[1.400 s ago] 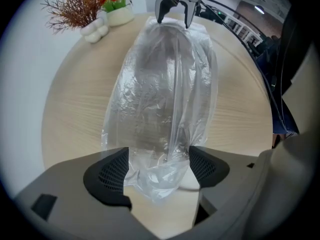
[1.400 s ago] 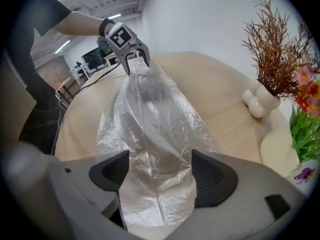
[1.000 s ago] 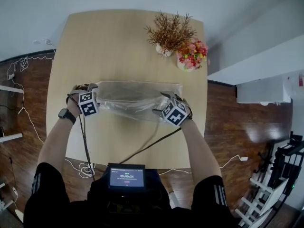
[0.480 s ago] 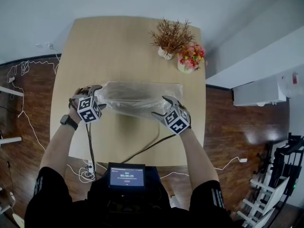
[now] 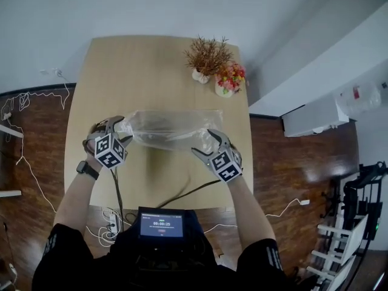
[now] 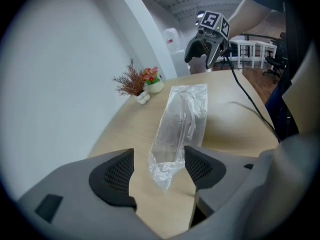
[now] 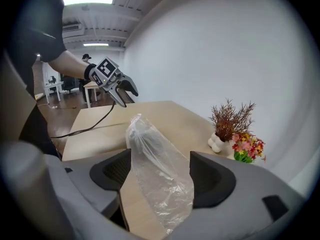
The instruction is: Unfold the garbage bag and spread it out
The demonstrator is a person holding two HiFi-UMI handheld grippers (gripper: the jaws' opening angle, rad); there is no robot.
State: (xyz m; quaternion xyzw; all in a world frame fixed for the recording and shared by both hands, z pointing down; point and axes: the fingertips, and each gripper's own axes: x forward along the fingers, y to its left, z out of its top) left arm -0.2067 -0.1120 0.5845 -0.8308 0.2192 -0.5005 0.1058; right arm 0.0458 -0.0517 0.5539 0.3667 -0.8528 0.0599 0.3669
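Note:
A clear plastic garbage bag (image 5: 173, 129) lies stretched crosswise over the middle of the wooden table (image 5: 151, 65), still a narrow, crinkled strip. My left gripper (image 5: 119, 130) is at its left end. In the left gripper view the crumpled end of the bag (image 6: 167, 164) sits between the jaws of the left gripper (image 6: 159, 166), which are closing, and the pads do not press on it. My right gripper (image 5: 209, 145) is at the right end. Its jaws (image 7: 160, 170) stand wide with the puffed film of the bag (image 7: 157, 174) loose between them.
A white vase of dry brown twigs (image 5: 205, 58) and a pot of red and yellow flowers (image 5: 227, 80) stand at the table's far right. Black cables (image 5: 182, 190) run from the grippers over the near edge. A small screen (image 5: 161, 224) sits at my chest.
Both grippers have drawn a little nearer to me with the bag ends between them. The bag stays stretched across the table, and the head view has shifted.

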